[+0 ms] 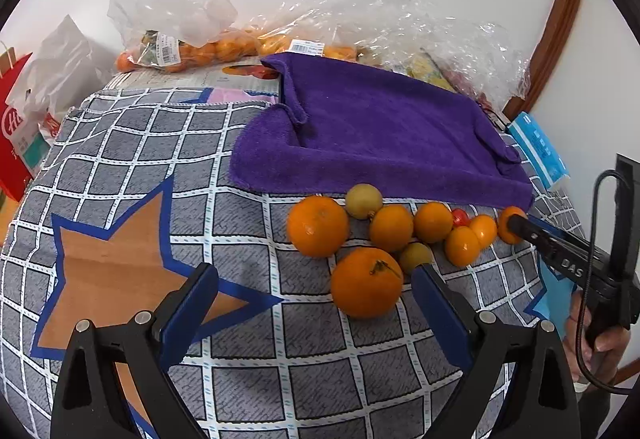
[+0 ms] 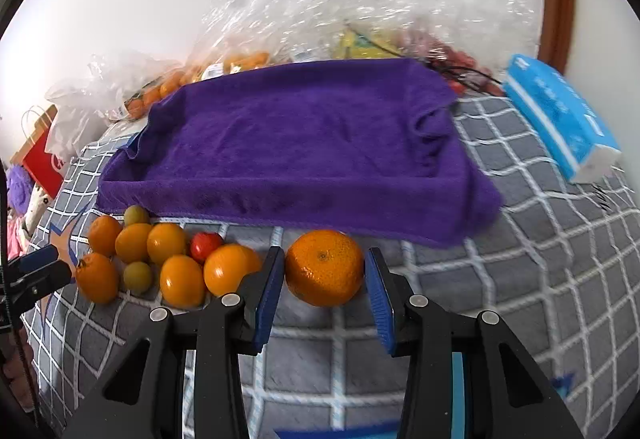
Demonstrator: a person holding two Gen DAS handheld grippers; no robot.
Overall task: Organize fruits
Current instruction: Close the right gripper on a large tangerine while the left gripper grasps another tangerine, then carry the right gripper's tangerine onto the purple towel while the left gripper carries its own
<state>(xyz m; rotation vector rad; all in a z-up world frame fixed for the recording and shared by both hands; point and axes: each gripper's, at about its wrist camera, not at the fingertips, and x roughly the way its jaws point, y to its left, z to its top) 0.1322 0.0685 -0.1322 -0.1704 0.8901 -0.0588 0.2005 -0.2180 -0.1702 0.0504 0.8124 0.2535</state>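
Clamping a mandarin (image 2: 325, 267) between both pads, the right claw (image 2: 325, 279) rested low on the checked table (image 2: 520, 279), just before the purple towel (image 2: 296, 143). Left of it lay one cluster: seven orange fruits, two greenish ones and one red tomato (image 2: 206, 245). The left claw (image 1: 316, 303) stood apart, empty, beside a large orange (image 1: 366, 282).

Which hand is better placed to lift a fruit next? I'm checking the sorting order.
Right. The right gripper already brackets the lone orange, its pads at both sides. The left gripper is wide open, with the big orange only near one finger.
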